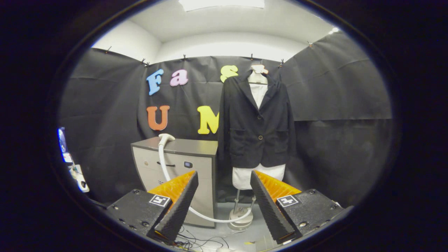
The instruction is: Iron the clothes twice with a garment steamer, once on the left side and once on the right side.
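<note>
While the gripper (224,199) sits low in the booth, its 2 fingers (180,204) are spread wide with nothing between them, touching nothing.

Dark jacket (257,122) hangs on a mannequin stand (241,217) beyond the fingers, roughly 12 to 1 o'clock from the gap. It is worn over a white shirt (258,92), whose hem shows below the jacket just above the right fingertip. 2 buttons visible down the jacket front, a pocket on each side.

Steamer head (165,137), white, rests on top of the grey cabinet (182,161) at about 11 o'clock from the gap, well apart from both fingers. Its white hose (162,164) drops down the cabinet front, passes behind the left finger and curves along the floor to the stand's round base.

Cabinet stands just beside the jacket, on its 9 o'clock side. Loose dark cables (199,241) lie on the floor between the fingertips, nearest the camera.
</note>
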The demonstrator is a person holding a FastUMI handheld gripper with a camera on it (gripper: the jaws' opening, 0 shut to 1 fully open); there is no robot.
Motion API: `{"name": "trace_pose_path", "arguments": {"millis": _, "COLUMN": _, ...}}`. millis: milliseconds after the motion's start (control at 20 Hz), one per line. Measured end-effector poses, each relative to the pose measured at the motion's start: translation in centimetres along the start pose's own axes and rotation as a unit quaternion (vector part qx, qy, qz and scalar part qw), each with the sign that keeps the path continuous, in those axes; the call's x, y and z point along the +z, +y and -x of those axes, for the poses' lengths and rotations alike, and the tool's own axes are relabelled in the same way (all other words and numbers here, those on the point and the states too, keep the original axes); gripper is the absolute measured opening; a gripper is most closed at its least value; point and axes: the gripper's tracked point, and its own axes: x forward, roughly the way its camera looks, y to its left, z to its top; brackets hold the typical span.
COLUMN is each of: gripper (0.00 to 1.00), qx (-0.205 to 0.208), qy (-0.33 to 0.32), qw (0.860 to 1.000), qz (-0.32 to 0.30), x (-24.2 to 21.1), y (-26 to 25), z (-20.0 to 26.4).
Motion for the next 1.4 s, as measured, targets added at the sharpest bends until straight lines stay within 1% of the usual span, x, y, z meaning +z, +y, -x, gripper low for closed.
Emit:
{"name": "trace_pose_path", "arguments": {"millis": 350, "gripper": 0.96, "qx": -0.003, "qy": 0.012, "qw": 1.0, "qz": 0.0, "x": 0.0, "y": -0.2, "z": -0.4}}
{"name": "trace_pose_path", "arguments": {"millis": 450, "gripper": 0.96, "qx": 0.01, "qy": 0.023, "qw": 1.0, "qz": -0.007, "x": -0.3, "y": 0.8, "z": -1.0}}
{"name": "trace_pose_path", "arguments": {"millis": 600, "gripper": 0.96, "qx": 0.006, "qy": 0.022, "qw": 1.0, "qz": 0.0, "x": 0.2, "y": 1.2, "z": -2.0}}
{"name": "trace_pose_path", "arguments": {"millis": 800, "gripper": 0.96, "qx": 0.019, "qy": 0.022, "qw": 1.0, "qz": 0.001, "x": 1.0, "y": 3.1, "z": -4.0}}
{"name": "trace_pose_path", "arguments": {"millis": 950, "gripper": 0.96, "qx": 0.034, "qy": 0.021, "qw": 0.999, "qz": 0.007, "x": 2.6, "y": 4.8, "z": -6.0}}
{"name": "trace_pose_path", "arguments": {"millis": 1150, "gripper": 0.96, "qx": 0.07, "qy": 0.036, "qw": 0.997, "qz": 0.017, "x": 4.5, "y": 7.9, "z": -9.5}}
{"name": "trace_pose_path", "arguments": {"millis": 1300, "gripper": 0.96, "qx": 0.079, "qy": 0.042, "qw": 0.996, "qz": 0.026, "x": 5.9, "y": 10.6, "z": -13.3}}
{"name": "trace_pose_path", "arguments": {"millis": 1400, "gripper": 0.96, "qx": 0.105, "qy": 0.047, "qw": 0.993, "qz": 0.022, "x": 7.3, "y": 13.2, "z": -15.7}}
